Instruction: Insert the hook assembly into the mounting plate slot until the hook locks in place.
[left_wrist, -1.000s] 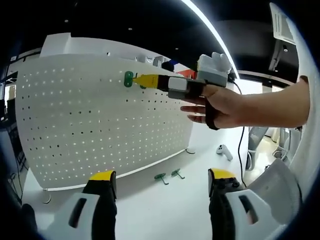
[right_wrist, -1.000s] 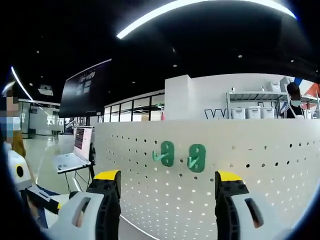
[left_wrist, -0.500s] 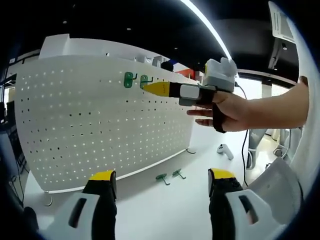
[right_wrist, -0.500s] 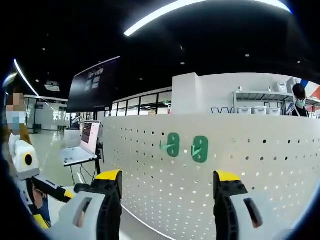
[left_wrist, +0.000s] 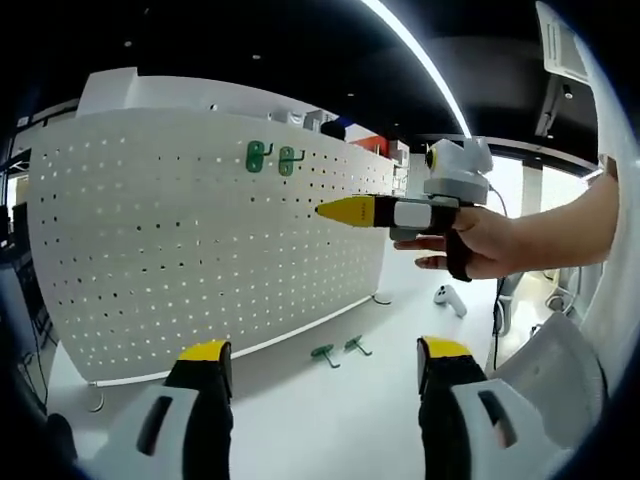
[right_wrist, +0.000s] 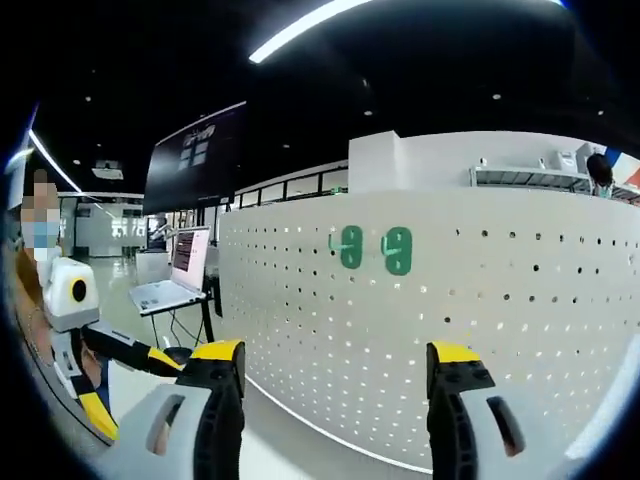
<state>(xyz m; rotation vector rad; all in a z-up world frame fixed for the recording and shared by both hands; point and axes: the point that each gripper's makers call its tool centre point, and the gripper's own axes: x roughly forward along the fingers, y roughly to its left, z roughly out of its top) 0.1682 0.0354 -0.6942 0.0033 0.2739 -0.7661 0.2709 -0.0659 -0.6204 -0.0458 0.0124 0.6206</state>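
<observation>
A white pegboard stands upright on the table. Two green hooks hang side by side near its top, and they also show on the pegboard as the green hooks. Two more green hooks lie on the table at the board's foot. My right gripper, held by a hand, hovers off the board, below and right of the hung hooks. From its own view the right gripper is open and holds nothing. My left gripper is open and holds nothing, low over the table.
The white table runs along the foot of the board. A small white device lies on the table to the right. An open laptop sits on a stand left of the board, with a person at the far left edge.
My right gripper has drawn back from the hung hooks, down and to the right in the left gripper view. The second hook now hangs free on the board. The left gripper has stayed put.
</observation>
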